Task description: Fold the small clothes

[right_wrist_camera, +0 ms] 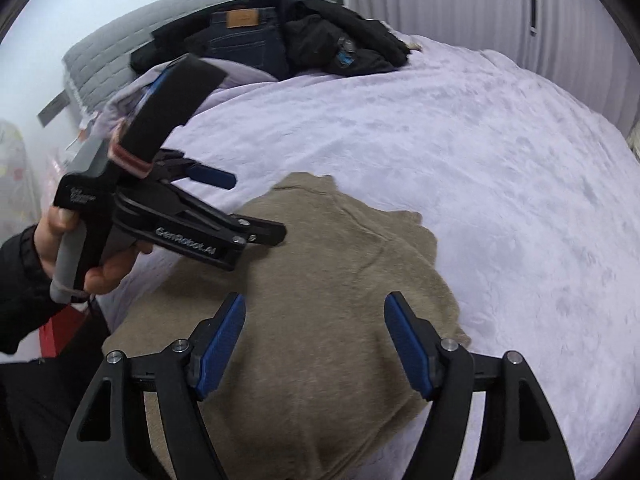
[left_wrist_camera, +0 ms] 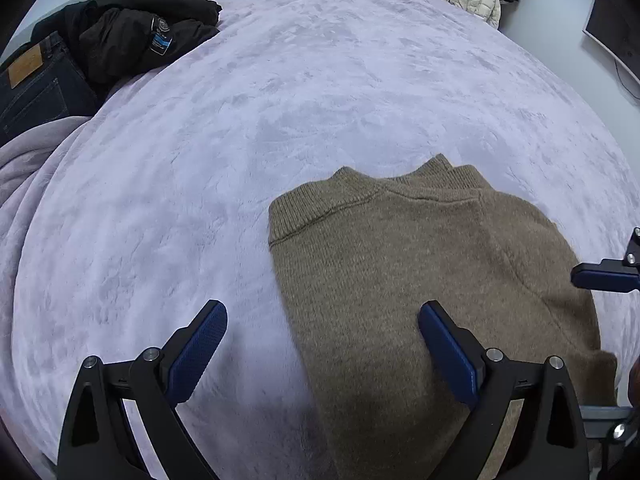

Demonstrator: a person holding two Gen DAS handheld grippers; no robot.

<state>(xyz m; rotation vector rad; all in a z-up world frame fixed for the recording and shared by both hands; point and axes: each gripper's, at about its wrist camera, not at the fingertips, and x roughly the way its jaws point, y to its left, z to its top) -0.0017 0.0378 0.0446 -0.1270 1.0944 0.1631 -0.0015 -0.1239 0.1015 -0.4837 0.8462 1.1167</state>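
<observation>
Lavender fleece covered the bed (left_wrist_camera: 320, 92), and both sets of fingers hung spread wide with nothing in them: left gripper (left_wrist_camera: 322, 322) straddling the left edge of the brown sweater (left_wrist_camera: 420, 264), right gripper (right_wrist_camera: 315, 314) over its middle. Sweater lay flat near the bed's edge. Risk: pinching fleece along with knit, or dragging the fold crooked.

The bed (left_wrist_camera: 320, 100) has lots of free room past the brown sweater (left_wrist_camera: 440, 280). Dark clothes (left_wrist_camera: 120, 40) pile up at one far corner.
</observation>
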